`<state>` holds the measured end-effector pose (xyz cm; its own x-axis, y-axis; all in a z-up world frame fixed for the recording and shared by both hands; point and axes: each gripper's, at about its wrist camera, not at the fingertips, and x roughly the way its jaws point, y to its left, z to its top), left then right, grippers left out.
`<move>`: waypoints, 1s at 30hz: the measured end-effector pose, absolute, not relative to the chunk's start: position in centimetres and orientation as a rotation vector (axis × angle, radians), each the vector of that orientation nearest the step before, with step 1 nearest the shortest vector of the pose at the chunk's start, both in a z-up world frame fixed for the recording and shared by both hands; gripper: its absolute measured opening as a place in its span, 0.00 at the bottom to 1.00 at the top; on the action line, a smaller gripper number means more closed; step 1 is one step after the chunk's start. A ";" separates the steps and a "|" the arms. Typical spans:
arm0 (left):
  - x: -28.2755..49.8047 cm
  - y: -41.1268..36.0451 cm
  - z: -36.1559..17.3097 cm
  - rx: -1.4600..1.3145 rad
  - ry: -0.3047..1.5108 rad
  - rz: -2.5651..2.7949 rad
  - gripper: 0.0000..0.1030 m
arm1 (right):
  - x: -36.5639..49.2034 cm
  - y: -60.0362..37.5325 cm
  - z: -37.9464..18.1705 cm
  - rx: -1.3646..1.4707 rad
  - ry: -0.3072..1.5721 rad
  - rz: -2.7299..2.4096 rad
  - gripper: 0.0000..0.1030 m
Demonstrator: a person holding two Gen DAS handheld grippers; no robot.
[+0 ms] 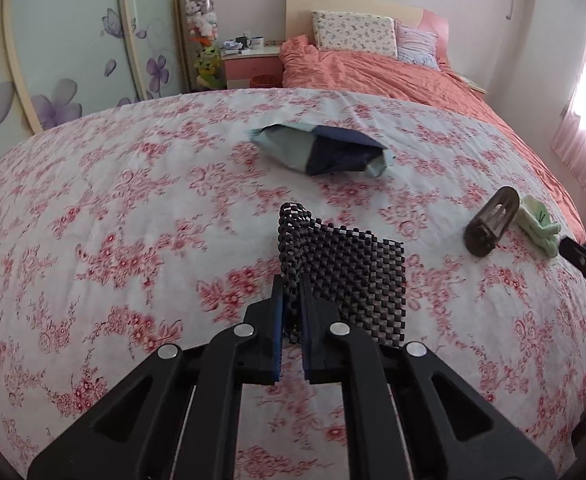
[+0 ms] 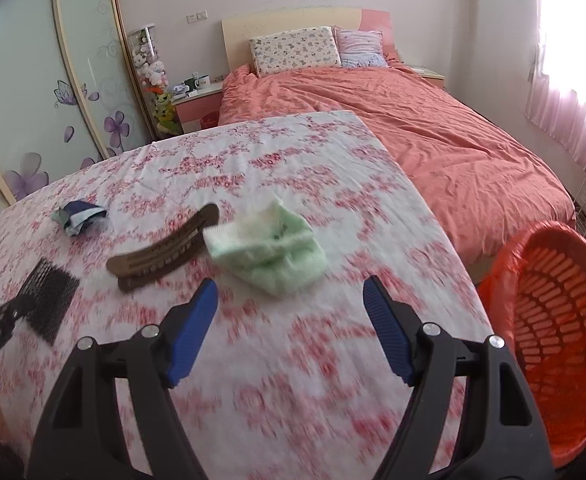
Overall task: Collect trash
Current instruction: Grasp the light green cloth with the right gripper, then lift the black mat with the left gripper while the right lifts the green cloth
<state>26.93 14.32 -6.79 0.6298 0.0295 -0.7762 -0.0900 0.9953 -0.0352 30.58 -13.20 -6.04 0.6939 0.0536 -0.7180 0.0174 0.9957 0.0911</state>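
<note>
My left gripper is shut on a piece of black mesh mat and holds it over the floral-covered table; the mat also shows in the right wrist view. A blue and pale green wrapper lies further back, also in the right wrist view. A brown hair clip and a light green cloth lie just ahead of my right gripper, which is open and empty. Clip and cloth show at the right in the left wrist view.
An orange plastic basket stands off the table's right edge. A bed with an orange quilt lies behind the table. A wardrobe with purple flowers and a nightstand stand at the left.
</note>
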 end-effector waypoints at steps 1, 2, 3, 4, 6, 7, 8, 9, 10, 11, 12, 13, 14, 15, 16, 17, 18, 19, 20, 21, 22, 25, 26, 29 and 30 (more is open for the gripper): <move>27.0 14.5 -6.9 -0.083 0.892 0.067 0.07 | 31.7 -12.9 -6.2 0.096 0.816 0.021 0.75; 27.0 14.6 -7.0 -0.089 0.892 0.065 0.07 | 32.4 -12.8 -6.3 0.096 0.827 0.016 0.75; 27.0 14.6 -7.0 -0.089 0.891 0.066 0.08 | 33.0 -12.7 -6.5 0.091 0.839 0.013 0.75; 27.1 14.5 -7.0 -0.088 0.890 0.066 0.08 | 33.6 -12.4 -6.7 0.082 0.852 0.012 0.75; 27.3 14.3 -7.0 -0.085 0.889 0.062 0.08 | 34.5 -12.1 -7.2 0.067 0.874 0.014 0.74; 27.3 14.3 -7.0 -0.086 0.890 0.059 0.08 | 34.8 -12.0 -7.4 0.065 0.886 0.025 0.67; 27.3 14.3 -7.0 -0.087 0.891 0.060 0.10 | 35.0 -11.8 -7.6 0.065 0.892 0.034 0.59; 27.4 14.2 -7.0 -0.090 0.892 0.059 0.14 | 34.9 -11.7 -7.6 0.059 0.884 0.029 0.58; 27.4 14.2 -7.0 -0.096 0.894 0.056 0.16 | 34.7 -11.7 -7.5 0.058 0.877 0.039 0.49; 27.4 14.2 -7.0 -0.102 0.894 0.054 0.23 | 34.6 -11.7 -7.5 0.061 0.875 0.051 0.35; 27.4 14.2 -7.0 -0.108 0.895 0.051 0.30 | 34.4 -11.7 -7.4 0.067 0.876 0.061 0.30; 27.4 14.1 -7.0 -0.111 0.894 0.050 0.31 | 34.1 -11.8 -7.3 0.076 0.877 0.066 0.19; 27.5 14.0 -7.0 -0.110 0.893 0.048 0.31 | 33.7 -11.9 -7.1 0.085 0.880 0.065 0.15; 27.4 13.8 -7.0 -0.107 0.893 0.045 0.31 | 33.3 -12.1 -7.1 0.092 0.881 0.065 0.14; 27.4 13.7 -7.0 -0.104 0.892 0.043 0.31 | 32.7 -12.4 -7.0 0.098 0.881 0.063 0.13; 27.3 13.6 -7.0 -0.103 0.891 0.040 0.31 | 32.2 -12.6 -7.0 0.101 0.880 0.060 0.12; 27.3 13.5 -7.0 -0.103 0.891 0.039 0.31 | 31.5 -12.9 -6.9 0.107 0.878 0.057 0.12; 27.3 13.5 -7.0 -0.105 0.890 0.033 0.31 | 30.7 -13.2 -6.9 0.112 0.877 0.055 0.12; 27.3 13.4 -7.0 -0.108 0.889 0.029 0.29 | 30.2 -13.5 -6.9 0.117 0.876 0.054 0.12; 27.2 13.4 -7.0 -0.112 0.885 0.028 0.24 | 29.6 -13.8 -7.0 0.123 0.875 0.053 0.12; 27.1 13.3 -6.9 -0.115 0.879 0.020 0.20 | 28.8 -14.2 -7.0 0.130 0.874 0.052 0.12; 26.7 12.8 -6.3 -0.124 0.848 -0.008 0.16 | 27.4 -14.7 -7.2 0.133 0.869 0.043 0.12; 26.5 12.6 -6.1 -0.122 0.838 -0.016 0.16 | 27.0 -14.7 -7.3 0.126 0.867 0.039 0.12; 26.4 11.6 -5.5 -0.108 0.820 -0.039 0.16 | 26.6 -14.2 -7.5 0.091 0.856 0.027 0.12; 26.4 11.3 -5.5 -0.098 0.818 -0.037 0.16 | 26.6 -14.1 -7.5 0.086 0.857 0.026 0.12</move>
<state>26.42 11.32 -5.47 0.6830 -0.0710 -0.7270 -0.0048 0.9948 -0.1016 26.58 -14.13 -7.51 0.6548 0.0575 -0.7536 0.0121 0.9962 0.0864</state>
